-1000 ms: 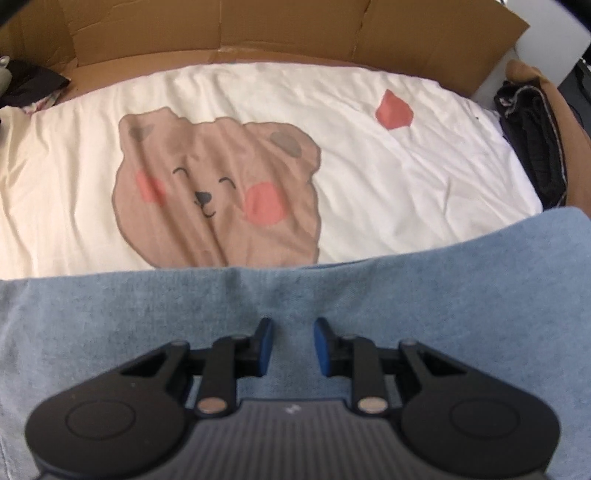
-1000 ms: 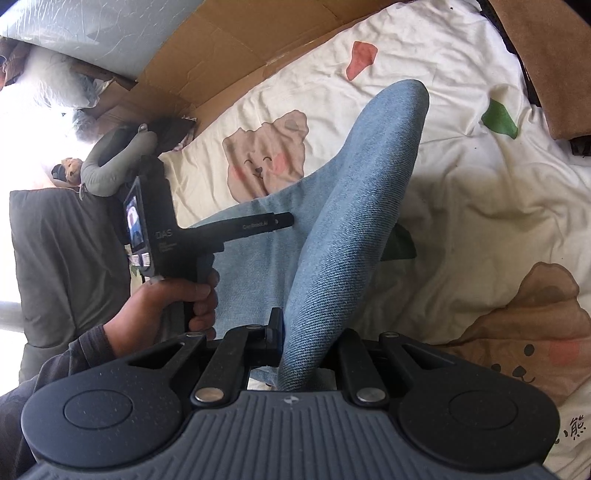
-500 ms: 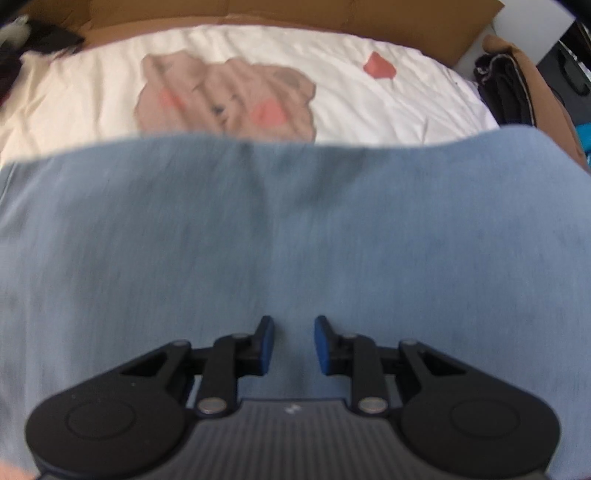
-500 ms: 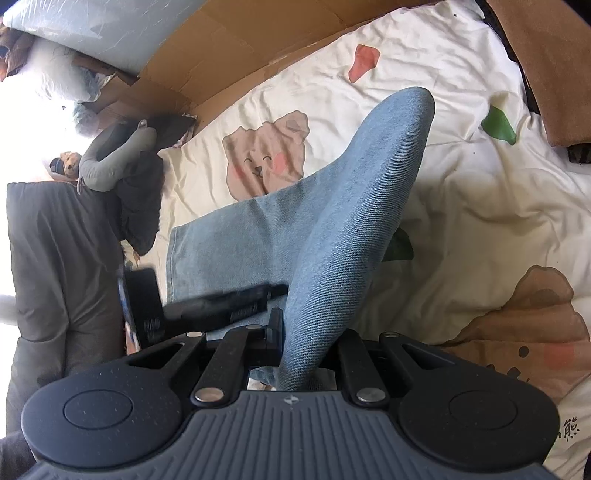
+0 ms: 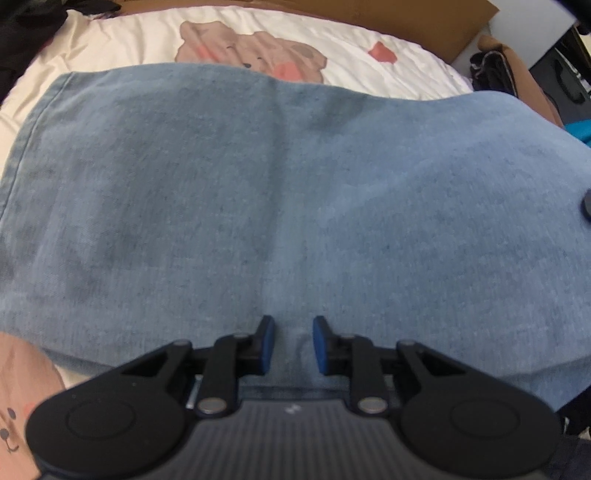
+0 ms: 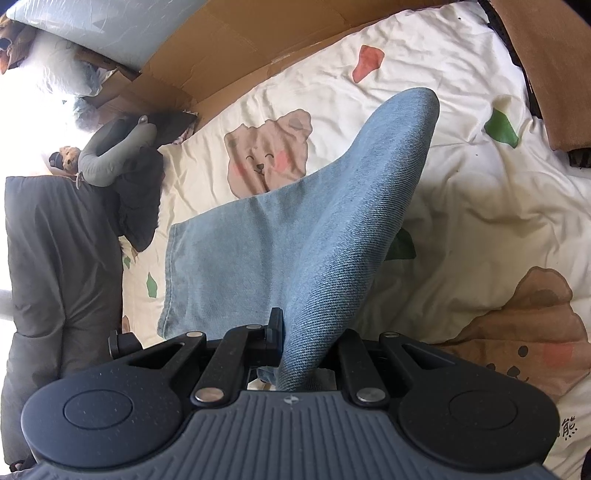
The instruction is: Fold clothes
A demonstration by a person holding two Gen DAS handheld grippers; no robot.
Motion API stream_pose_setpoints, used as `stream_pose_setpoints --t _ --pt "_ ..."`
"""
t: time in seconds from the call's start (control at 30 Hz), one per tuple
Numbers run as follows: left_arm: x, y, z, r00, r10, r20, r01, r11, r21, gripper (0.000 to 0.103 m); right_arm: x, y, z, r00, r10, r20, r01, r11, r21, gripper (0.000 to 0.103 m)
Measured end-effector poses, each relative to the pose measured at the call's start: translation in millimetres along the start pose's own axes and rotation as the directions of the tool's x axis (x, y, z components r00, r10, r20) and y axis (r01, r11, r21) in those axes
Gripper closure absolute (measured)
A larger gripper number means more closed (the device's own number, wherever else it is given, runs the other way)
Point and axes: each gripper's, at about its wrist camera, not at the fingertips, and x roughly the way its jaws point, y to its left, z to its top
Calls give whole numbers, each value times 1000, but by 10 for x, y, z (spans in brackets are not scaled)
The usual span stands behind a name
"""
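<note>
Ahead of the left hand-held gripper (image 5: 290, 345), now drawn back over the jeans (image 5: 295, 203) on the bed (image 5: 369, 29), jaws closing empty; right hand-held gripper (image 6: 310, 343) stays clamped on a raised fold.

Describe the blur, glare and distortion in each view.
Left wrist view: jeans softly blurred, bear print smeared, edges bowed by the fisheye. Right wrist view: sharp denim weave, window light blown out at left, cardboard curved.
</note>
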Motion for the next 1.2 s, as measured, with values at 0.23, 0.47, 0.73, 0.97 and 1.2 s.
stream_pose_setpoints --t 0.23,0.47,0.73,0.97,1.2 --pt "-123 45 -74 1000 -4 -23 5 1000 30 92 -9 352 24 998 -57 -41 51 989 -140 95" --pt "-542 379 -250 1000 2 25 1 994 -107 94 -70 714 159 993 -86 -86 67 976 -206 95" --pt "-906 823 -469 993 112 38 -104 980 -172 93 -99 1084 222 986 -127 -109 96 963 -253 95" --pt "-1150 1067 -494 985 152 87 -131 969 -209 92 -94 1325 263 980 -160 -120 121 952 -282 95" --pt "-1196 1273 -629 983 156 96 -122 950 -288 92 -80 1502 267 967 -217 -133 166 933 -318 95"
